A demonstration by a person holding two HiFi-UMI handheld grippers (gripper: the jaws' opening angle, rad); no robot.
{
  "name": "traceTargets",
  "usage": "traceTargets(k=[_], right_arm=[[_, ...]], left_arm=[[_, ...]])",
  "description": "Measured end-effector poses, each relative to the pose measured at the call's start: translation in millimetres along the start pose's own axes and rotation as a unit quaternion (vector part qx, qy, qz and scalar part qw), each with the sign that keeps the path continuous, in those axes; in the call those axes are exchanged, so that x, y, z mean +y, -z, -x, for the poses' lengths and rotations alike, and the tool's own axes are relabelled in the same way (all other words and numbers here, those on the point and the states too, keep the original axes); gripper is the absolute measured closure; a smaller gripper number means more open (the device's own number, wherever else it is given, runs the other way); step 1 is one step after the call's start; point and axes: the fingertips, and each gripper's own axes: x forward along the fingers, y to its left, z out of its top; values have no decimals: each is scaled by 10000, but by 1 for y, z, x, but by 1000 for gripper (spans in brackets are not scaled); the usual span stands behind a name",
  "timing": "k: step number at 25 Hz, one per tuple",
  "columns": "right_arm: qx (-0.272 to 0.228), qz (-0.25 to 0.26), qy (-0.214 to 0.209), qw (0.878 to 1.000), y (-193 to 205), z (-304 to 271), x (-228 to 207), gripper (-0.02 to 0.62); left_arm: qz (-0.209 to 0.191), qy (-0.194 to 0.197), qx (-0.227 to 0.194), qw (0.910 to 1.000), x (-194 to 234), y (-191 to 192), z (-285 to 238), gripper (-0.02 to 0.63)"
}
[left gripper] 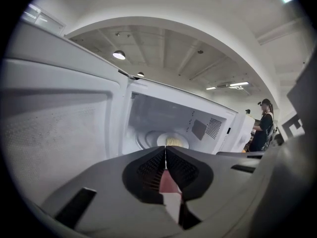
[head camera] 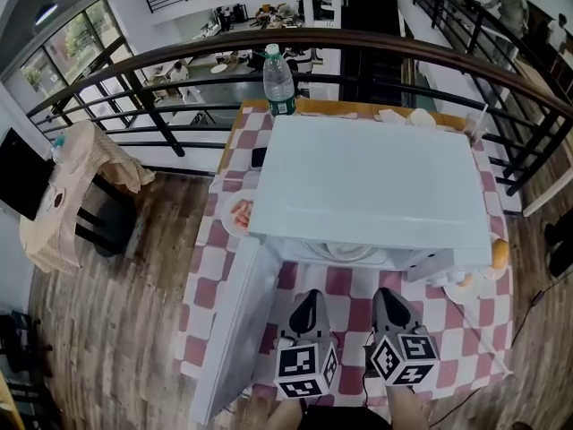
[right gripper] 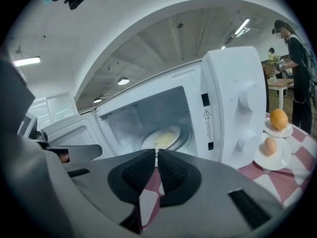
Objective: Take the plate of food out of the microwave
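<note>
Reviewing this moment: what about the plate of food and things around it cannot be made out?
Plate of food: what the food is; small and pale in the right gripper view.
Its near edge: hidden behind the left gripper in the left gripper view.
Microwave inside: covered by its own top in the head view.
Plate left of the microwave: partly hidden under its edge, head view.

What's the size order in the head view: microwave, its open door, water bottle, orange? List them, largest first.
1. microwave
2. open door
3. water bottle
4. orange
The door is seen at a slant.
</note>
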Motion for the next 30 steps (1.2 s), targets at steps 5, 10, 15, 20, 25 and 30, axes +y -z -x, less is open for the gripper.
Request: traceTargets(k=[5,10,15,20,25,30], right_arm=[[191,-137,-1,9997,6,-18,4,560],[245,-667,-12,9975,6,-37,4,560],[200,-1691,-24,9854,5,-54,-1,554],[250,-2738,-208,9613,11,-67,0,551],[201,-3221,-234,9462,8,-72,-3,502],[139,-3947,-370,9180,8,-78,0,497]], left_arm=[[-38,127,133,9998,5,6,-12,593],[-29,257,166,9995,10,4,-23,594],[-102,403,207,9989,13,3,-32,594],[-199,497,286,9982,14,10,-39,592],[-181,548,373,9976,13,20,-39,593],[-110,488,395,9980,14,26,-35,594]])
